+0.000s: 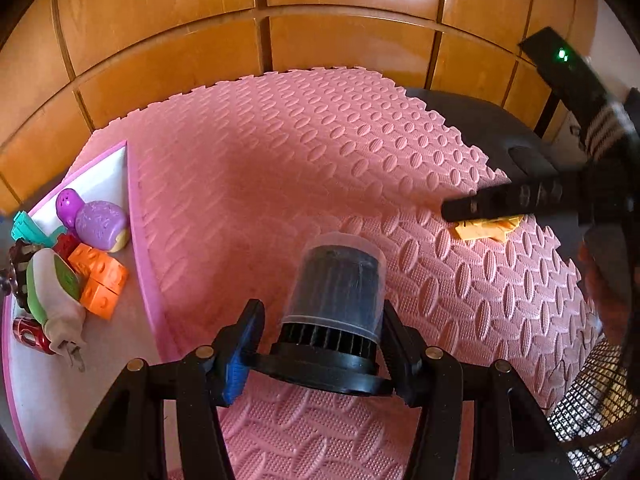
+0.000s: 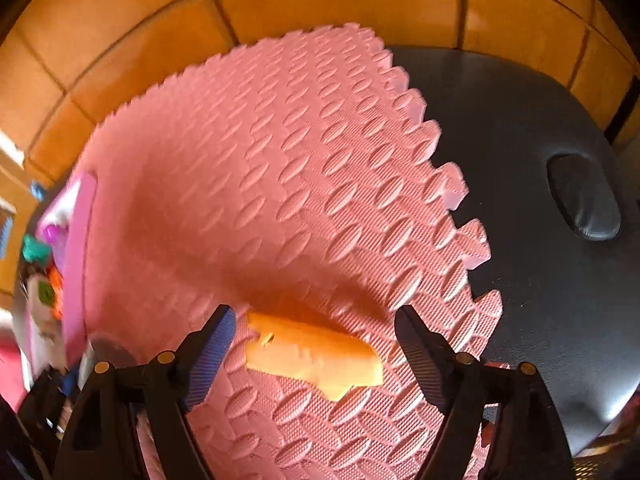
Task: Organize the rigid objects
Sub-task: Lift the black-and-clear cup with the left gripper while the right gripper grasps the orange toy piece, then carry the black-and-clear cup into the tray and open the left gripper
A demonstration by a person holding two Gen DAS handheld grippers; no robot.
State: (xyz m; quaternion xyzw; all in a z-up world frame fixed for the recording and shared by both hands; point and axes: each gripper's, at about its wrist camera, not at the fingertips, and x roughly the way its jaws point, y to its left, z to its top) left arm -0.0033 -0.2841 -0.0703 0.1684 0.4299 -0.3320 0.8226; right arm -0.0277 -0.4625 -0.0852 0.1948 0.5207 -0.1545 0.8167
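My left gripper [image 1: 320, 356] is shut on a black pleated filter with a clear plastic cap [image 1: 334, 292] and holds it above the pink foam mat [image 1: 280, 168]. My right gripper [image 2: 316, 344] is open, its fingers either side of a flat orange piece [image 2: 312, 354] lying on the mat [image 2: 280, 180]. The right gripper [image 1: 472, 210] also shows in the left wrist view, right over the orange piece [image 1: 486, 230]. A pink-rimmed white tray [image 1: 100, 176] at the left holds several toys: a purple figure [image 1: 98, 224], orange blocks [image 1: 100, 276], a white and green toy [image 1: 52, 288].
A wooden panelled wall [image 1: 340, 40] stands behind the mat. A black padded surface [image 2: 540, 220] lies under and right of the mat. A black mesh basket [image 1: 596, 408] sits at the lower right of the left wrist view. The tray [image 2: 78, 260] shows at the left.
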